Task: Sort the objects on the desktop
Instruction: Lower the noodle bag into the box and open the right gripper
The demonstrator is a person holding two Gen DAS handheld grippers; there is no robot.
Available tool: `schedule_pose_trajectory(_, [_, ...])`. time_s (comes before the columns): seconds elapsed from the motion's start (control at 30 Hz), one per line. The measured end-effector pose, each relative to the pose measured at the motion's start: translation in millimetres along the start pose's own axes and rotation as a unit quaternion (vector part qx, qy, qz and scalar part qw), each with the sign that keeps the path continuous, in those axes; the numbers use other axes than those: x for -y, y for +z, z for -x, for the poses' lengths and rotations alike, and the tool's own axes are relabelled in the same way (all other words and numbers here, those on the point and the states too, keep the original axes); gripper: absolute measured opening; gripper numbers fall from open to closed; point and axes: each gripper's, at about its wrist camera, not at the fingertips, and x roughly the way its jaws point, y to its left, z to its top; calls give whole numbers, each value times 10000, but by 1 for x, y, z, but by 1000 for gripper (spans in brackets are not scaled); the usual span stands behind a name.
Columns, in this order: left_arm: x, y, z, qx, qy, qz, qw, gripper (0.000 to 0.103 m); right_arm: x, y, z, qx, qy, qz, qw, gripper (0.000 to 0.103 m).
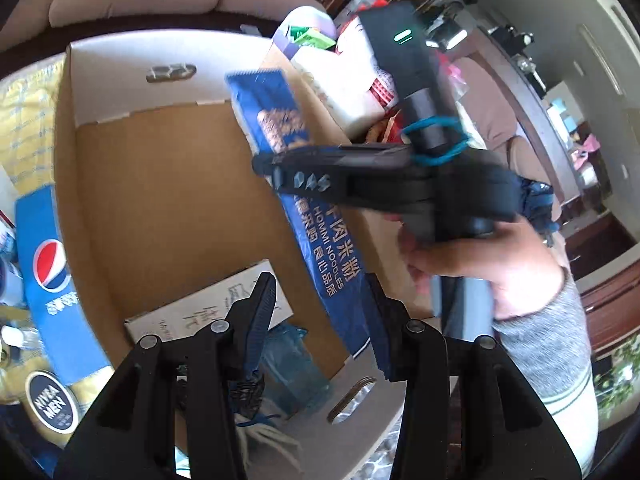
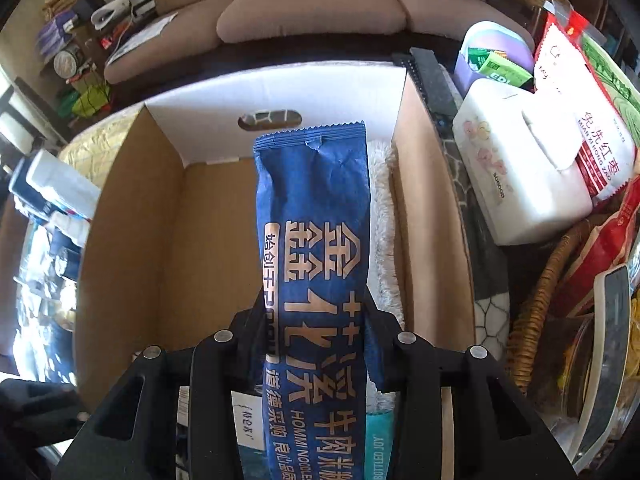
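Observation:
A long blue noodle packet [image 2: 316, 264] with gold Chinese lettering is held lengthwise in my right gripper [image 2: 316, 320], which is shut on it above an open cardboard box [image 2: 132, 216]. The left wrist view shows the same packet [image 1: 320, 248] slanting over the box [image 1: 160, 200], with the right gripper [image 1: 288, 176] clamped across it from the right. My left gripper [image 1: 320, 312] is open and empty, low over the box's near end. Inside the box lie a white carton [image 1: 192, 312], a blue glass jar [image 1: 292, 364] and a fluffy white cloth [image 2: 384, 216].
Left of the box are a blue Pepsi package [image 1: 44, 272] and a Nivea Men tin [image 1: 52, 400]. Right of it stand a white tissue pack [image 2: 520, 168], a red date bag [image 2: 592, 136], a purple holder [image 2: 492, 52] and a wicker basket [image 2: 536, 312]. A beige sofa [image 2: 312, 12] is behind.

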Motion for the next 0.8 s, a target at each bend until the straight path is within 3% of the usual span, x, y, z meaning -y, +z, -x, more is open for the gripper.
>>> schedule_pose_trajectory(0.3, [-6,-1,23,253,29,-52,9997,40,2,20,-15,262,-53,-65,9996,40])
schedule_pose_trajectory(0.67, [-4,2,21,161,10,-126,9998,40,9,11,-57,-218,-55,-132,9997,41])
schedule_pose_trajectory(0.8, [0,-3,21,126,72,-165,9998,40,5,1,-70,-623,-50,-53,9980,43])
